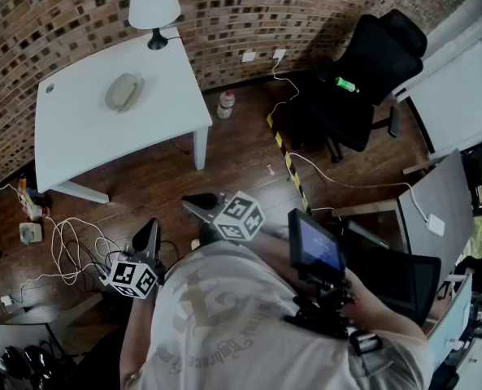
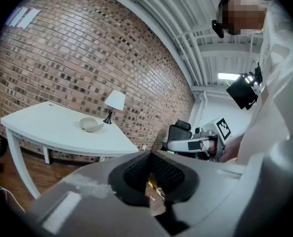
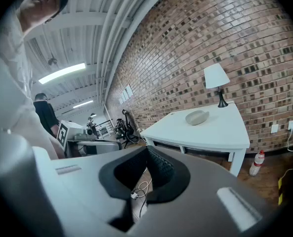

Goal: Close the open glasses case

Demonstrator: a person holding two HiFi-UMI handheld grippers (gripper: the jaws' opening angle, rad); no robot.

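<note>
One white table [image 1: 78, 140] stands against the brick wall [image 1: 306, 6] on a dark wooden floor [image 1: 232, 157]. A lamp [image 1: 154, 6] with a white shade sits at the table's back edge, by the wall. Off to the right is a black office chair [image 1: 366, 71]. A small bottle [image 1: 225, 104] stands on the floor near the table leg, and loose white cables [image 1: 70, 246] lie tangled on the boards to the left.

The grey glasses case [image 1: 124, 92] lies on the tabletop just in front of the lamp, well apart from both grippers. Its long axis runs on a slant, one end toward the lamp's base and the other toward the table's front left. I can't tell from where I stand whether its lid is up or down.

The person stands back from the table with both tools close to the body, tipped slightly downward. The left gripper [image 1: 149, 232] has its jaws pressed together with nothing between them. The right gripper [image 1: 198, 204] is also closed at the tips, empty and touching nothing.
</note>
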